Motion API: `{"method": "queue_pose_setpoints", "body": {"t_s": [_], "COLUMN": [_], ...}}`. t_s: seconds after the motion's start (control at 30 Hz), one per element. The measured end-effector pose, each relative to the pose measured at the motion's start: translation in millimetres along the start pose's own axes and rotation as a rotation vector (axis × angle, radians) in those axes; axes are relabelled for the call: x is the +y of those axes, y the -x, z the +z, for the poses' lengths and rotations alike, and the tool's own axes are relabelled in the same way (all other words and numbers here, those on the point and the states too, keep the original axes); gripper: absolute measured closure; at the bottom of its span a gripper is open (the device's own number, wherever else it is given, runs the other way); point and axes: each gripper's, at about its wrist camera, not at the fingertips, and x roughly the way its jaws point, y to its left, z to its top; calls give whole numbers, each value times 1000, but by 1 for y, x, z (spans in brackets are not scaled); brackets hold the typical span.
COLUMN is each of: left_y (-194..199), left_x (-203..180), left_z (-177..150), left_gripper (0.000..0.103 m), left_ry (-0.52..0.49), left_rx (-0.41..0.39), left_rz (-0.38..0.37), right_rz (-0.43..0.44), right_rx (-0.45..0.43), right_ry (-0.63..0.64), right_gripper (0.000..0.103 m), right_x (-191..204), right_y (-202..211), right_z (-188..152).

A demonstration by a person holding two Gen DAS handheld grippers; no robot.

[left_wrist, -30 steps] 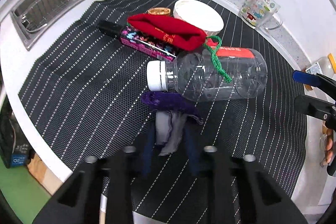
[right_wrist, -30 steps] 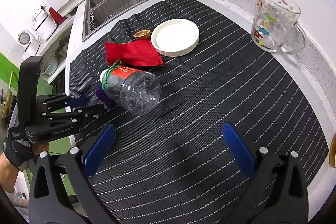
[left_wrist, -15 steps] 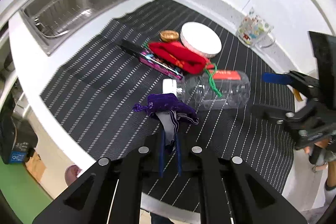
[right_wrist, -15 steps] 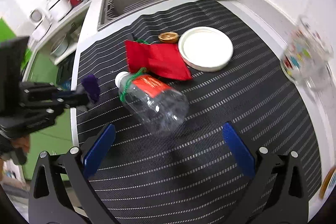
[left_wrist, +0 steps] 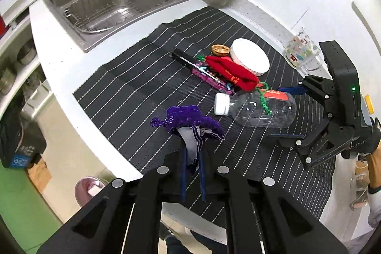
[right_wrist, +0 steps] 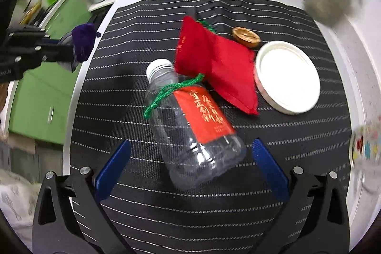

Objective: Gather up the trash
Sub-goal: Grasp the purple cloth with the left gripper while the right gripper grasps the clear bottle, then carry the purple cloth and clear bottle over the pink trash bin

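Your left tongs (left_wrist: pixel 192 179) clench the purple pouch (left_wrist: pixel 188 119) above the surface edge, while your right tongs (right_wrist: pixel 190 169), closing, bracket the plastic bottle (right_wrist: pixel 190 125) lying toward twelve o'clock: its round body may roll free, dragging the green cord (right_wrist: pixel 171 93).

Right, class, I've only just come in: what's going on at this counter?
A person is clearing trash off a striped mat with two handheld grippers. The left gripper is shut on a purple pouch, lifted off the mat. The right gripper straddles a plastic bottle, jaws closing but not yet touching it.
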Motion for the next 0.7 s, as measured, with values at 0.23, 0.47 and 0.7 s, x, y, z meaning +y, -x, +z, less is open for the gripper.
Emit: {"method": "queue_pose_setpoints", "body": {"t_s": [0.23, 0.47, 0.7], "left_y": [-1, 3, 22], "left_x": [2, -3, -14], "left_z": [-4, -8, -15], "left_gripper": [94, 94, 94], "left_ry": [17, 15, 1], "left_rx": [3, -2, -37], "left_rz": [2, -7, -16], "right_rz": [19, 38, 33], "right_rx": [20, -29, -128], "right_ry": [41, 15, -66], "right_gripper": [35, 37, 41], "right_x": [1, 9, 20], "right_y": [-9, 11, 53], "right_z": [0, -5, -23]}}
